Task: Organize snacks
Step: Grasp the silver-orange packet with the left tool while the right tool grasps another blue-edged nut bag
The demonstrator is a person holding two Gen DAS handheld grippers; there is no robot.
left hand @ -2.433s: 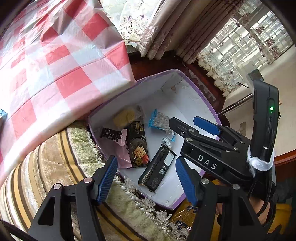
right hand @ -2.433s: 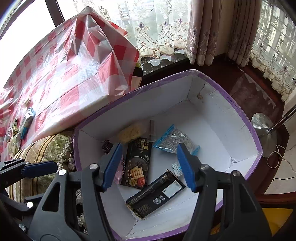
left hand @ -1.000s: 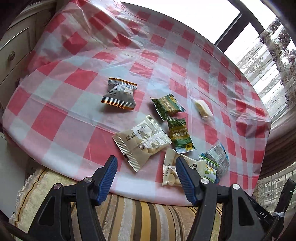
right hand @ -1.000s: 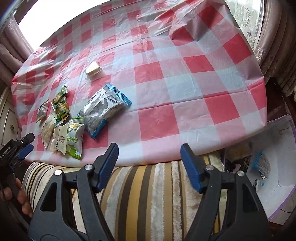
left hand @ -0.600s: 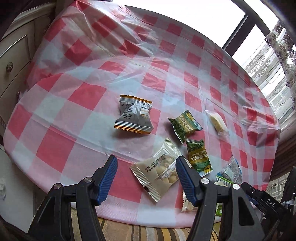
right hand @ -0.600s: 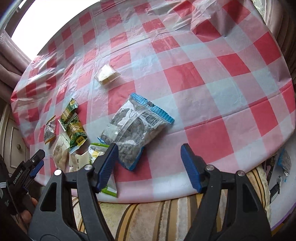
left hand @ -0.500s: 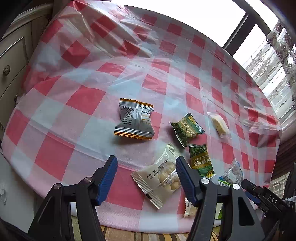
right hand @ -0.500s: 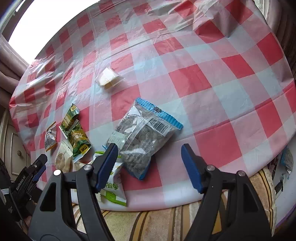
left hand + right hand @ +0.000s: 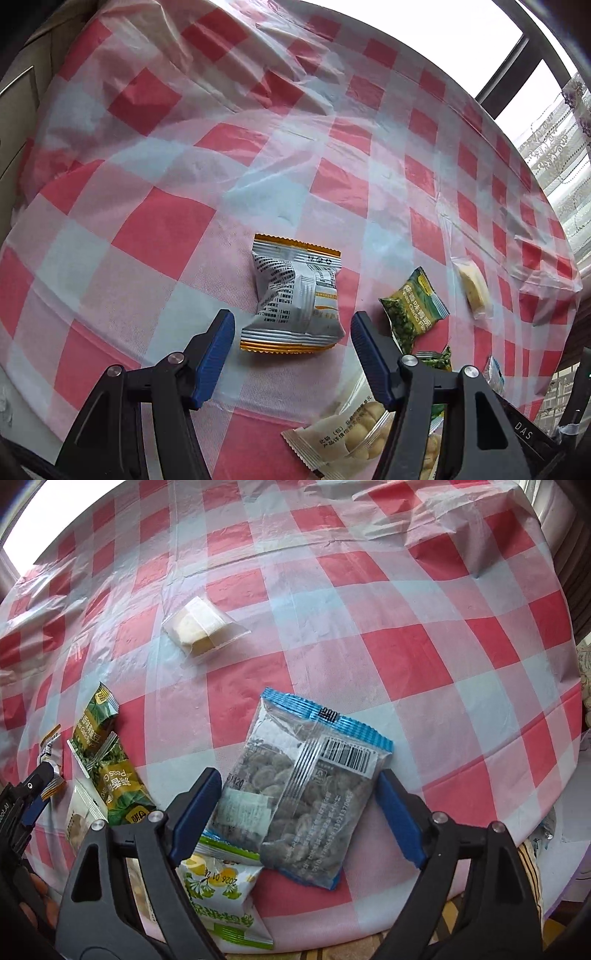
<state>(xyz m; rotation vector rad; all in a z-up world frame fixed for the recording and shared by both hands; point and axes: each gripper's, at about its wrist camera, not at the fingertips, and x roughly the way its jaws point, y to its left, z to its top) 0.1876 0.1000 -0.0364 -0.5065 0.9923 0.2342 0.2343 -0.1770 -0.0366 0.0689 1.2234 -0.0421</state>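
Clear crinkled plastic snack packet with blue serrated ends [image 9: 310, 794], barcode label, brown pieces inside: flat on red-and-white checked worktop [image 9: 369, 627], long axis 1-to-7 o'clock, between right gripper [image 9: 299, 812] jaws, just widened, unclenched. Silver-orange foil packet [image 9: 293, 299]: long axis 12-to-6, between left gripper [image 9: 291, 354] jaws, released, untouched.
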